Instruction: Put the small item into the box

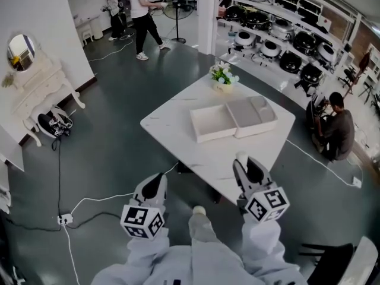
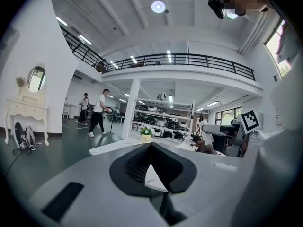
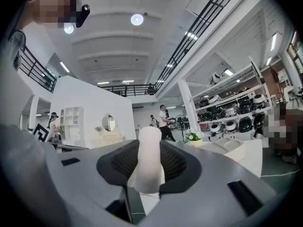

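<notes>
A small white cylinder (image 3: 149, 167) stands upright between the jaws of my right gripper (image 3: 150, 145), which is shut on it. In the head view this right gripper (image 1: 246, 164) hovers over the near corner of the white table (image 1: 178, 123), with the cylinder's tip (image 1: 241, 157) showing. An open white box (image 1: 212, 123) lies at the table's middle, its second half (image 1: 255, 113) beside it on the right. My left gripper (image 1: 157, 181) hangs over the floor, left of the table's near corner. In its own view the left gripper (image 2: 151, 145) has its tips together with nothing held.
A small flower pot (image 1: 223, 76) stands at the table's far corner. A person (image 1: 337, 126) sits on the floor right of the table, by shelves of cookers (image 1: 279, 34). Cables (image 1: 89, 202) cross the floor at left. A dark chair (image 1: 332, 260) is at lower right.
</notes>
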`<state>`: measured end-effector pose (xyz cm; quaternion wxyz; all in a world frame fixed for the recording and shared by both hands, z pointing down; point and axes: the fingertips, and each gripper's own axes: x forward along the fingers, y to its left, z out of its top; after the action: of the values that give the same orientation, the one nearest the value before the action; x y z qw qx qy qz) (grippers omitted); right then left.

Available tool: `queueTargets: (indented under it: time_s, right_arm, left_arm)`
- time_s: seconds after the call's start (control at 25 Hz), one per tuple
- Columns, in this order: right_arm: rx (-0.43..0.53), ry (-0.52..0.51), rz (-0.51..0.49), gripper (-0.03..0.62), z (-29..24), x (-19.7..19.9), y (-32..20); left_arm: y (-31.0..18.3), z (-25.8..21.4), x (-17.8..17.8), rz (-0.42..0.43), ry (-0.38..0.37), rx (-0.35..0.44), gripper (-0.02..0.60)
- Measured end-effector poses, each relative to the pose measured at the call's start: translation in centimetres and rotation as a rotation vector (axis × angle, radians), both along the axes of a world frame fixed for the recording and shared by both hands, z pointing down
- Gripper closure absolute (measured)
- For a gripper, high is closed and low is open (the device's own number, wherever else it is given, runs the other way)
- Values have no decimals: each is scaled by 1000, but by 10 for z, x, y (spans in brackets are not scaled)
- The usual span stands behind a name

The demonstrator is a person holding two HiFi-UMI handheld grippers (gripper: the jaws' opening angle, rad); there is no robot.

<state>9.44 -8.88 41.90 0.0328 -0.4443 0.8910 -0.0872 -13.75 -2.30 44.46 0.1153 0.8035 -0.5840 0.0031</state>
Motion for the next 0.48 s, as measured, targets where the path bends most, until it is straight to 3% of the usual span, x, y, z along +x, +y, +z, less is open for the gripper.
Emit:
queueTargets:
  time_s: [0.48]
  right_arm:
    - [-22, 10, -37, 474, 7, -19, -135]
  left_arm:
    - [-127, 13, -4, 14, 33, -43, 583]
